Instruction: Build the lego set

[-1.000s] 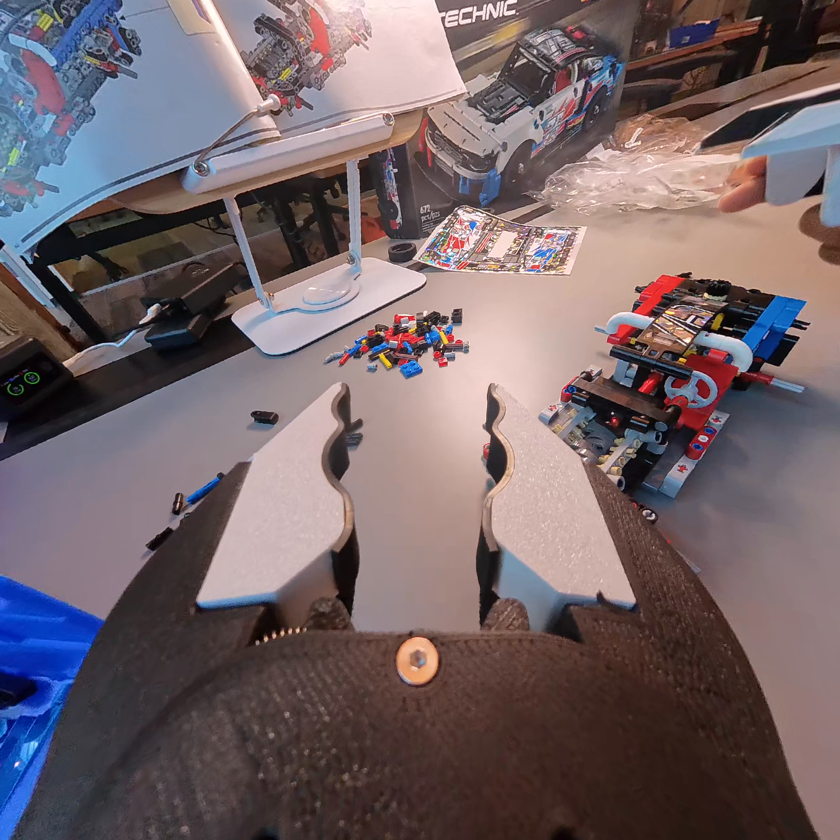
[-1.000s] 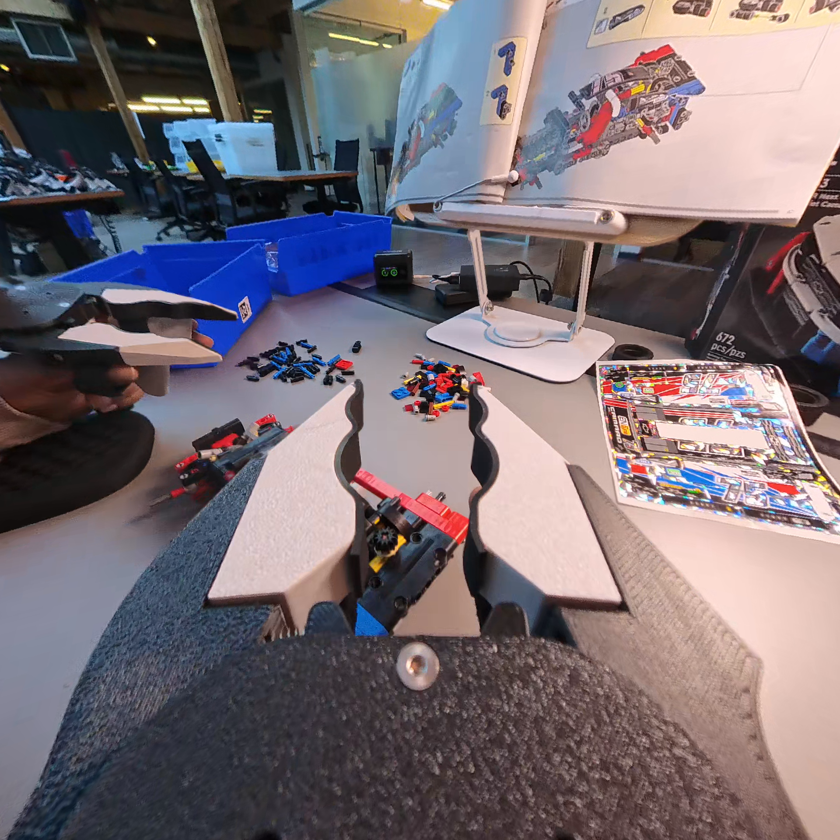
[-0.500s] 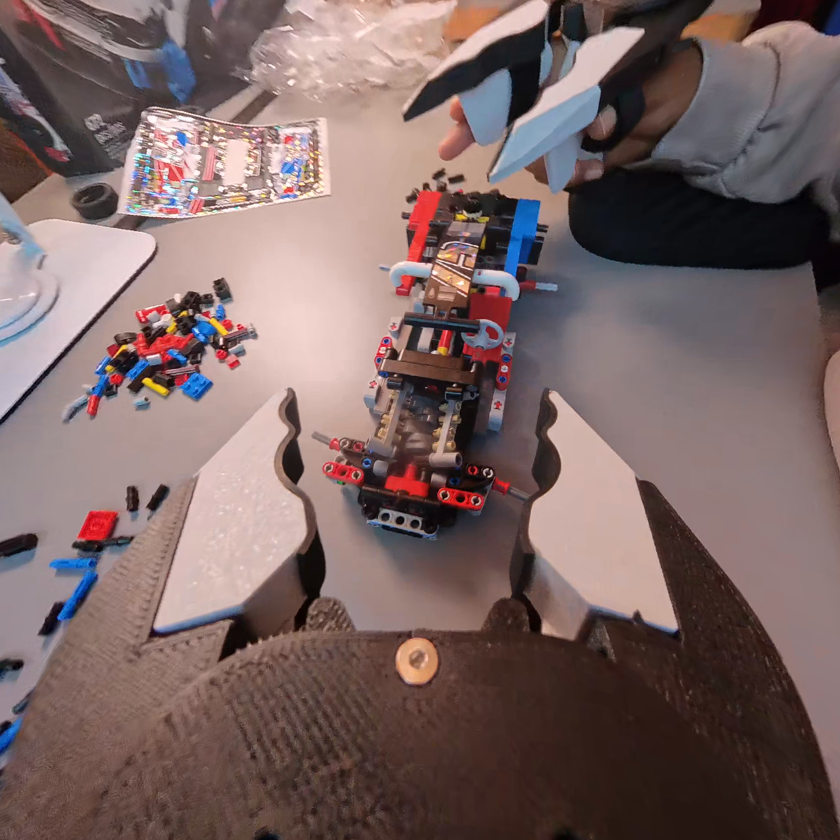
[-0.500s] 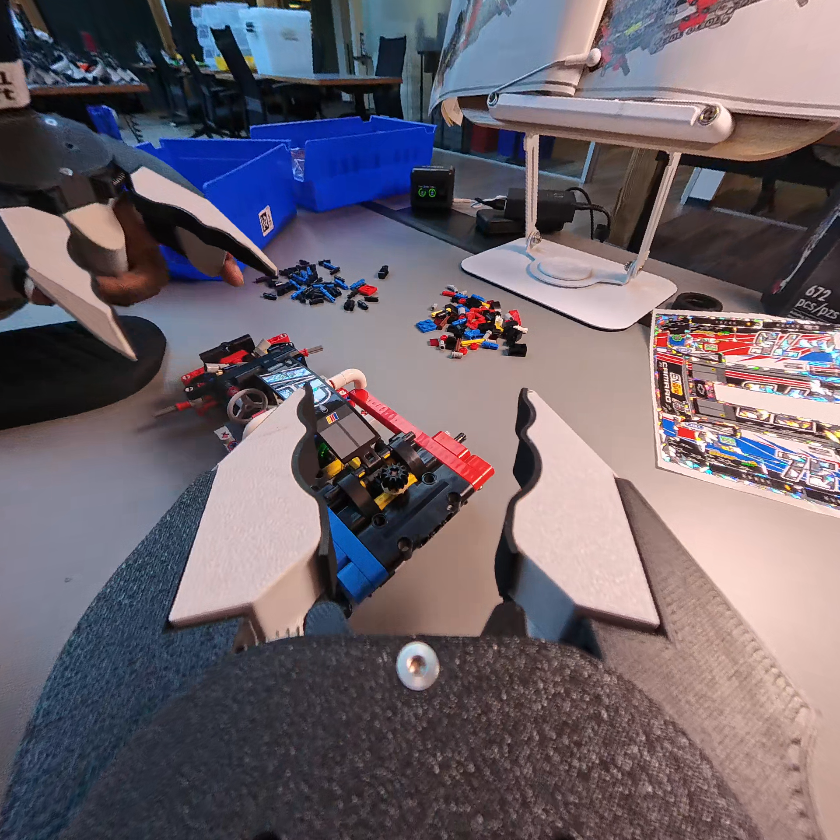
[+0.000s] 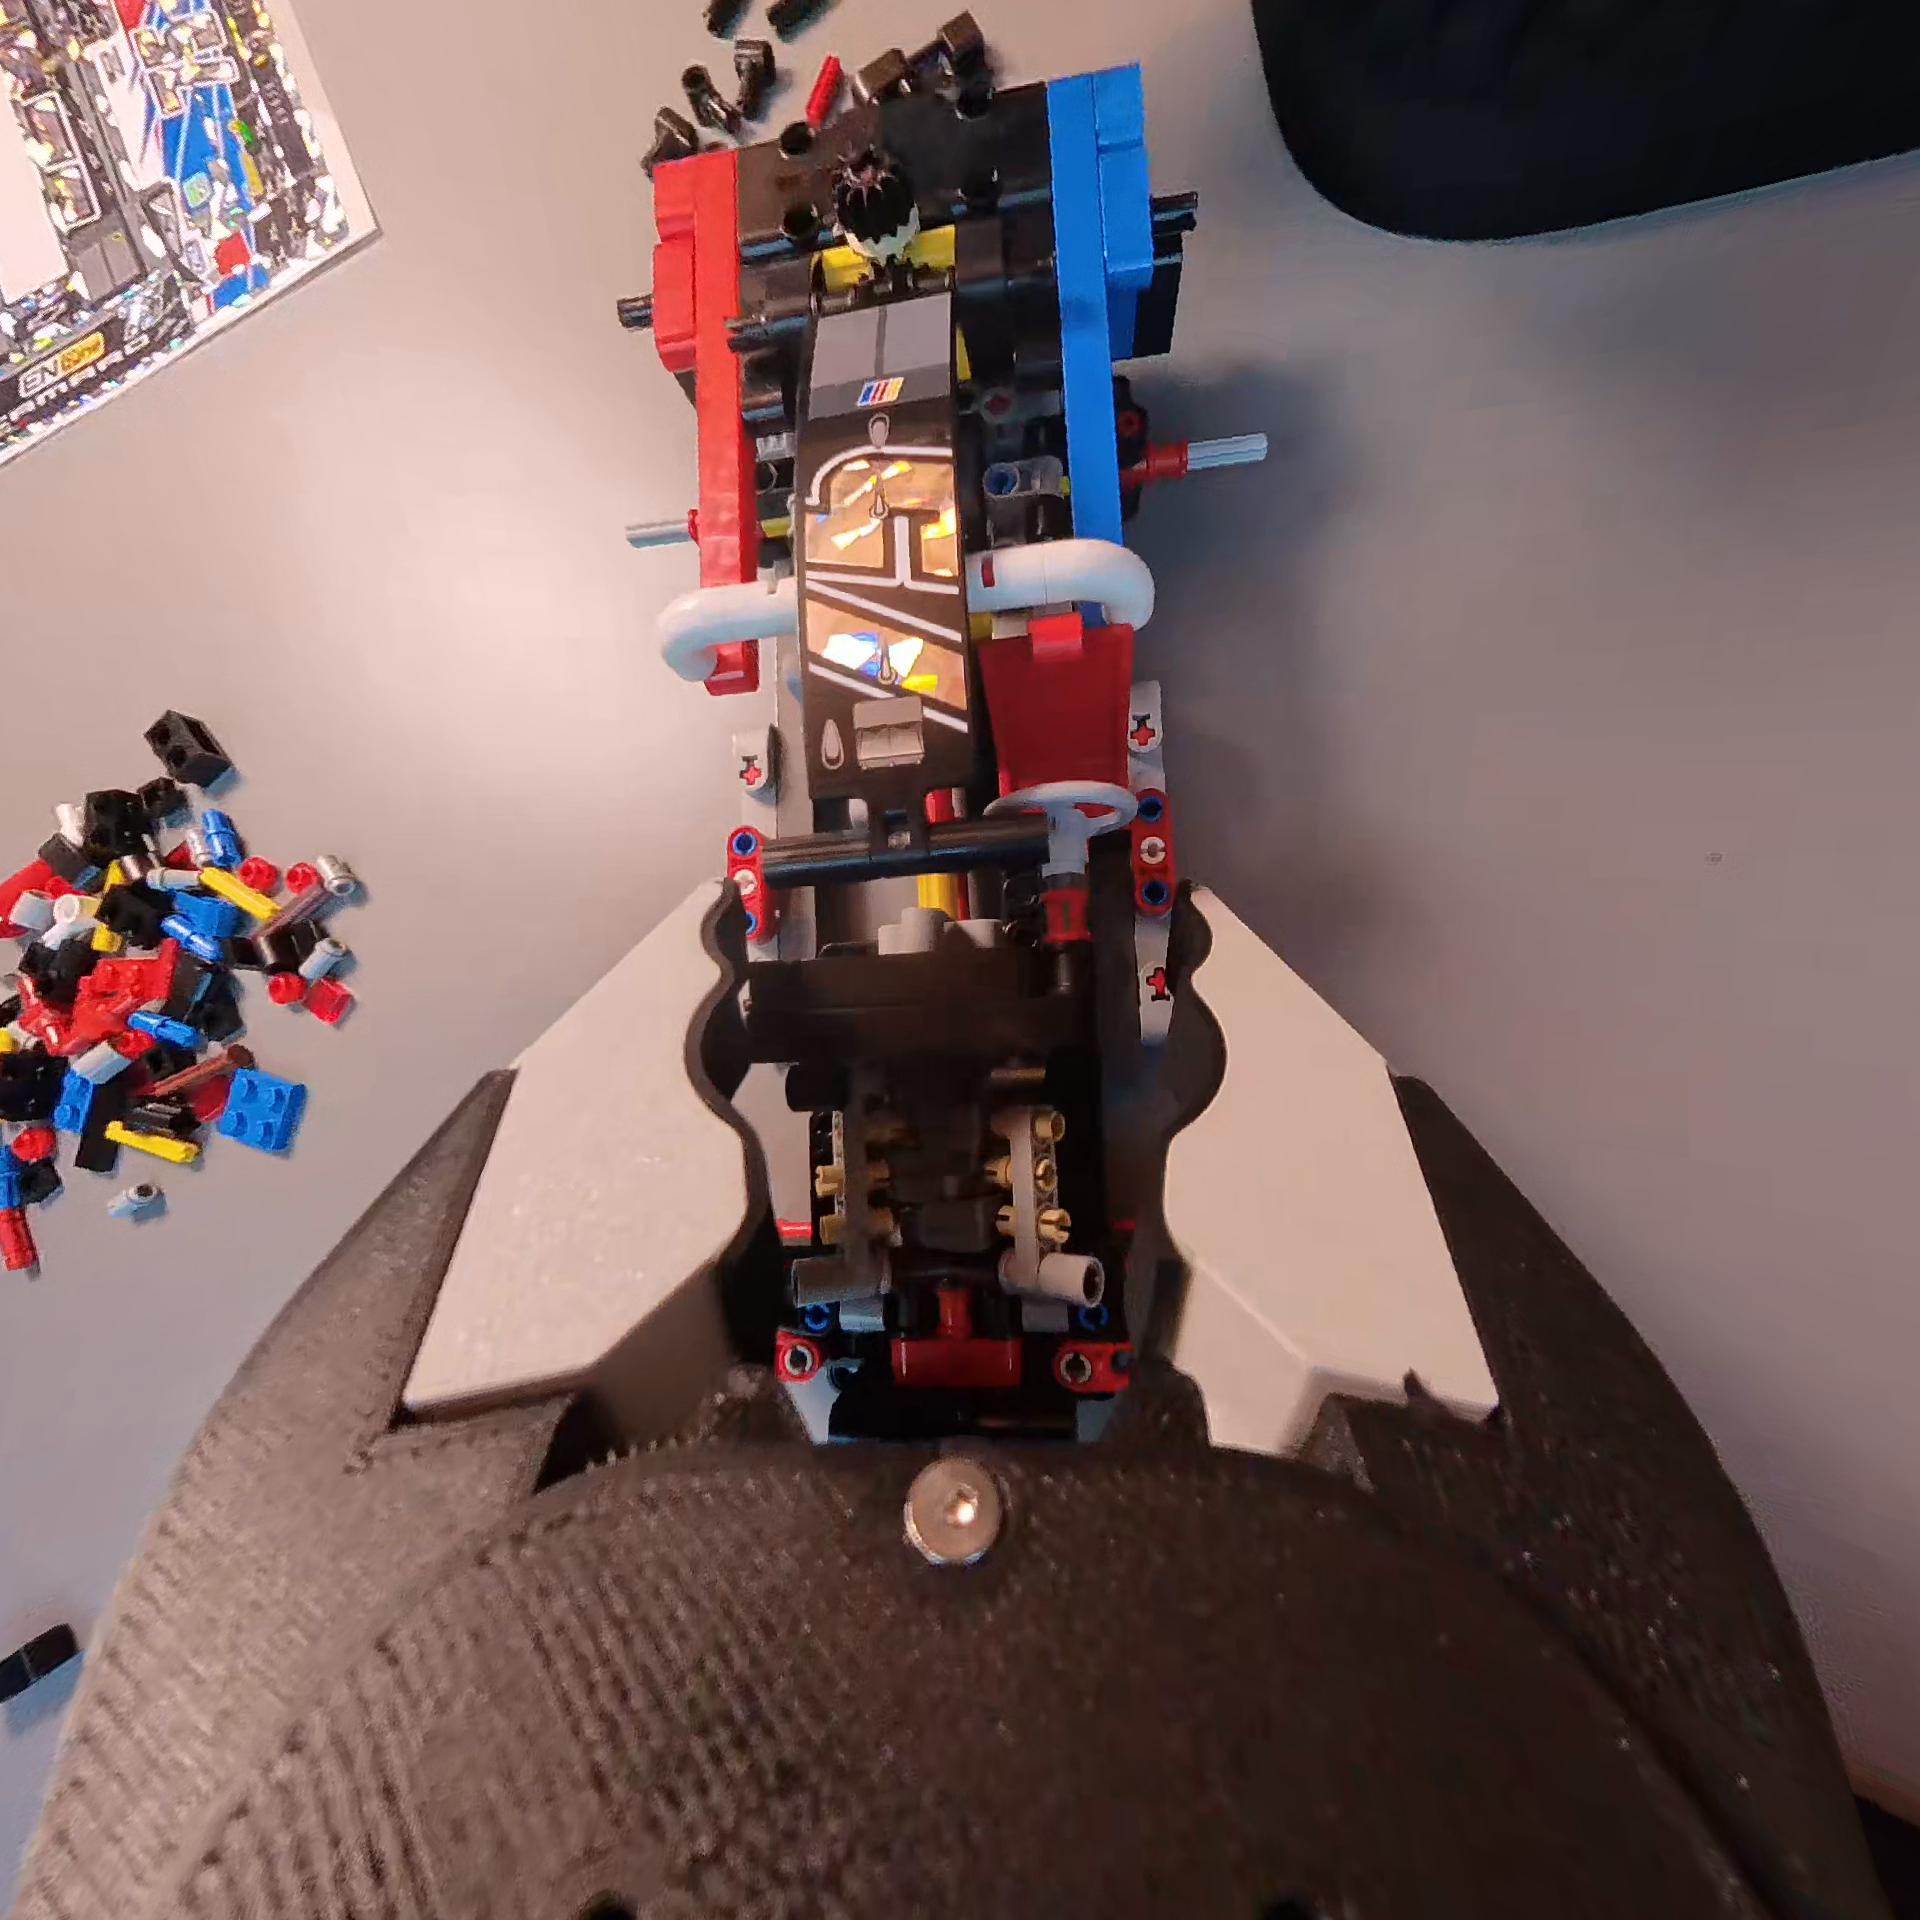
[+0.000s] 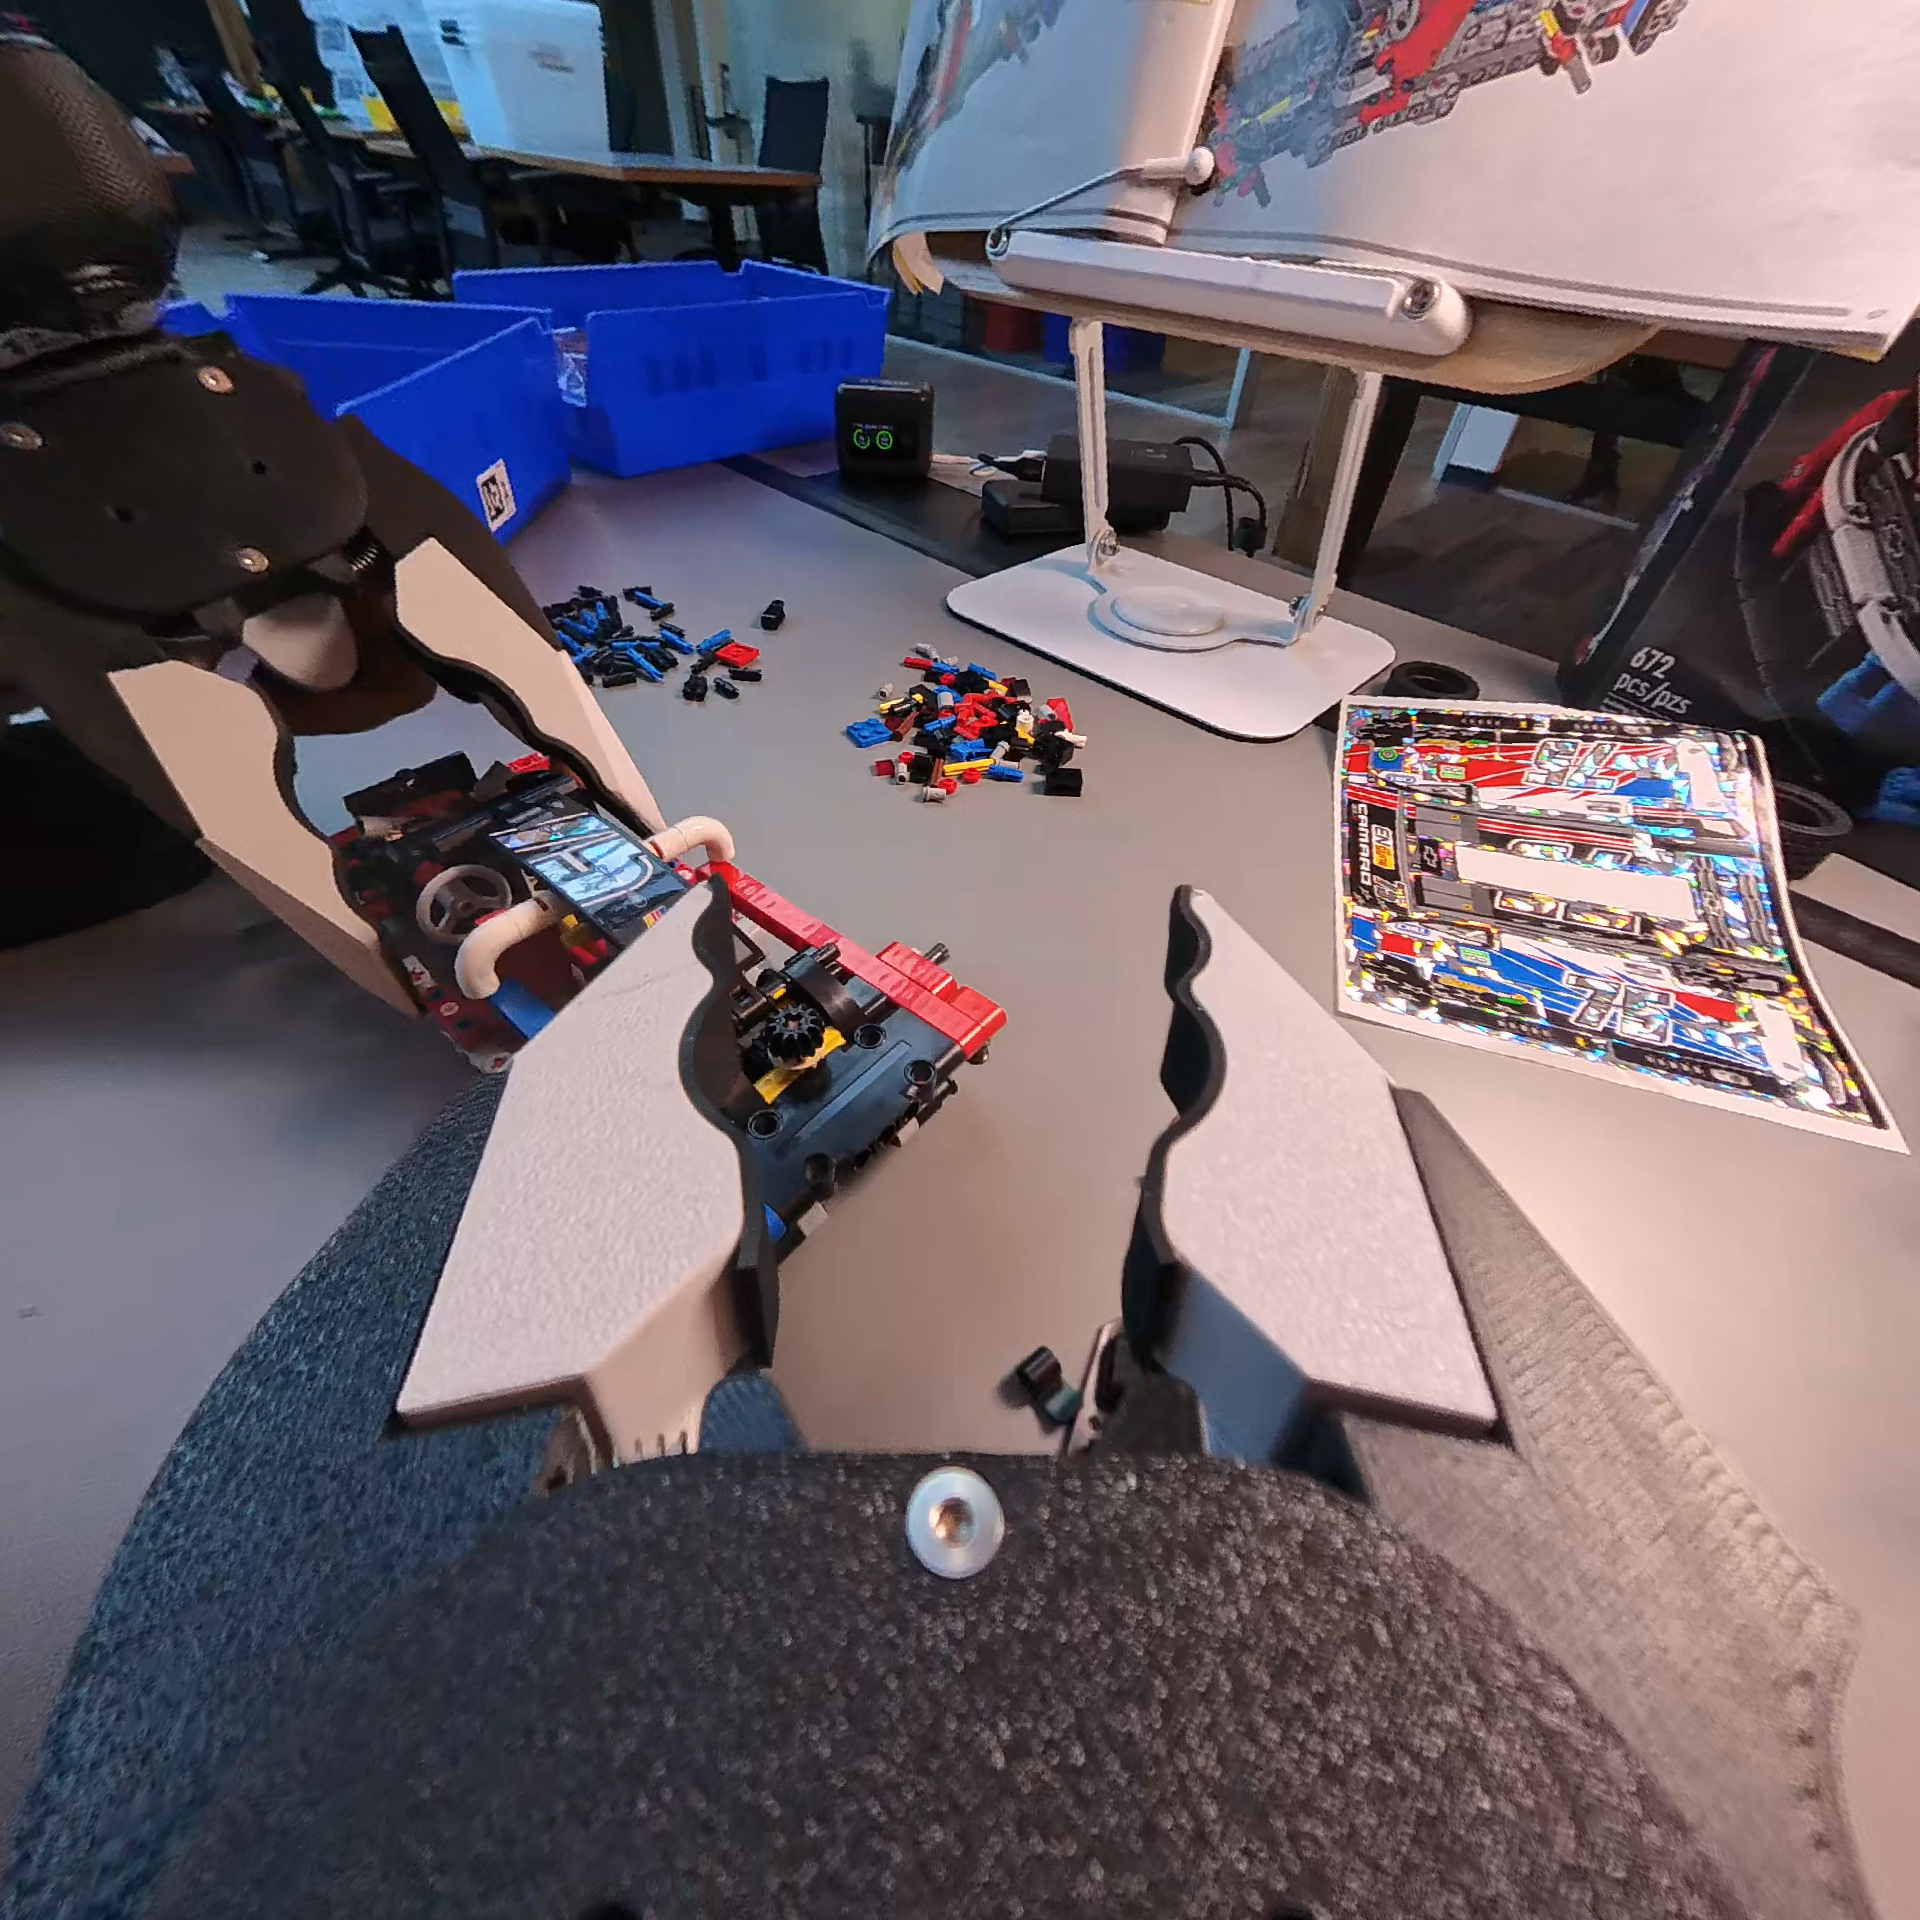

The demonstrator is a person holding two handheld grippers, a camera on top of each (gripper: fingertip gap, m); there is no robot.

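Note:
The part-built lego car (image 5: 883,540), black with red and blue side beams and a shiny sticker panel, lies on the grey table (image 5: 1558,831). My left gripper (image 5: 961,904) reaches over its front end from above. Both pads press on the car's sides by the steering wheel. The right wrist view shows the same grip (image 6: 499,904) at the left. My right gripper (image 6: 951,904) is open. The car's rear end (image 6: 862,997) lies by its left finger (image 6: 603,1122), and its right finger (image 6: 1288,1143) stands well apart from the car.
A pile of loose mixed pieces (image 6: 966,738) and a black-and-blue pile (image 6: 644,644) lie beyond the car. A sticker sheet (image 6: 1579,914) is at the right. The instruction book stand (image 6: 1174,623), blue bins (image 6: 675,353) and the set's box (image 6: 1818,582) stand behind.
My left gripper swung over from the loose pieces to the car, opened wide, came down over its front end and closed on it. My right gripper's jaws widened around the car's rear.

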